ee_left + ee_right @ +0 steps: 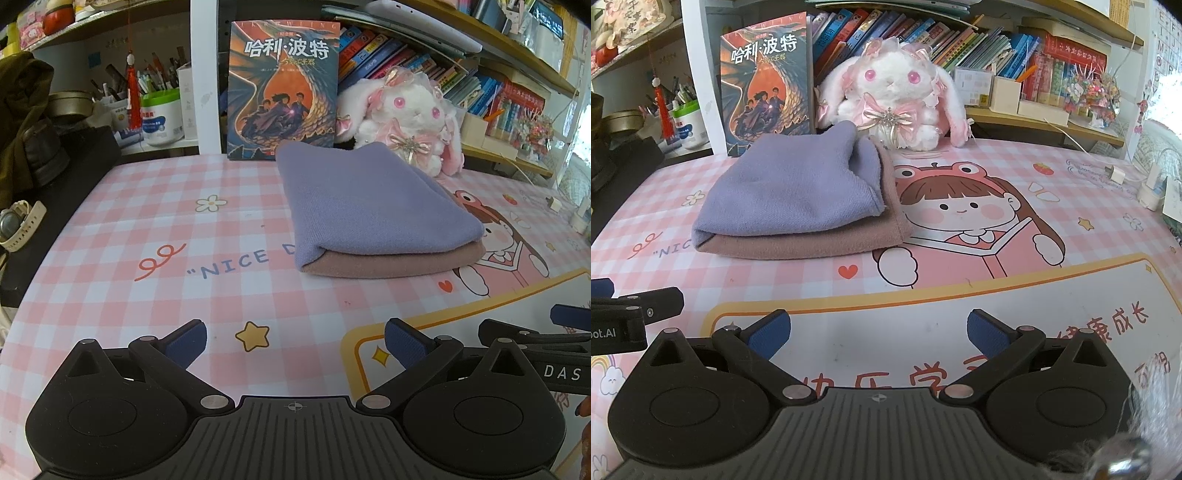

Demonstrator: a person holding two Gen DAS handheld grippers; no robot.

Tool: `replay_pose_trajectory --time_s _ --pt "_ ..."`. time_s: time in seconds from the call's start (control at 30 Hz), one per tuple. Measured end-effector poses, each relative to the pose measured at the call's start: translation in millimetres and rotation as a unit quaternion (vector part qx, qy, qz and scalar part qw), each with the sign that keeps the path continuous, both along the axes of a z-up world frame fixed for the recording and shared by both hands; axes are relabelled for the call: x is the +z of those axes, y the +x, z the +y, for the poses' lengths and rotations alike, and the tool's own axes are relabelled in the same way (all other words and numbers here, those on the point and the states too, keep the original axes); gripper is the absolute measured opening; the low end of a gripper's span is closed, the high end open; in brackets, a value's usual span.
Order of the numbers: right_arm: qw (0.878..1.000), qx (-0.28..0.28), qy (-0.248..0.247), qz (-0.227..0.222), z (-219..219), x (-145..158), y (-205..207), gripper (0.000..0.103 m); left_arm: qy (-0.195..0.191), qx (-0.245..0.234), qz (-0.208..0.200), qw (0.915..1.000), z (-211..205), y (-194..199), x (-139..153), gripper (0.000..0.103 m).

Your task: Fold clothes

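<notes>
Plush rabbit beside upright book

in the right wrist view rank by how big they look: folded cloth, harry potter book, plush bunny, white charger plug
1. folded cloth, though it lies nearer the camera
2. plush bunny and book: too alike to rank
3. charger plug, smallest

A table under a pink checked cartoon-print cover fills the frame, bearing at upper centre a folded purple-and-mauve cloth, with an upright book and plush rabbit behind it.
</notes>
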State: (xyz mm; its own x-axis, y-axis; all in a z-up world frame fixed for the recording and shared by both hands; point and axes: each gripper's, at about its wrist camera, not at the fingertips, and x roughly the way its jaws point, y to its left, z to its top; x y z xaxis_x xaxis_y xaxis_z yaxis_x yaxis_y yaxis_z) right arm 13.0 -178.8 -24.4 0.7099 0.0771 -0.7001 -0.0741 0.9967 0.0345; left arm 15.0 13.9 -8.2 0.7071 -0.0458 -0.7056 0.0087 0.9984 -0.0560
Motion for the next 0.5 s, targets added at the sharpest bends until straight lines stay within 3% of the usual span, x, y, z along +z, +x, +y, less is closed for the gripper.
replay_pose_trajectory --time_s 0.5 --pt "1.0 -0.002 0.003 0.001 -1.4 -1.1 -1.1 0.103 -0.008 0.002 -0.001 1.0 1.5 -0.7 -0.3 0.103"
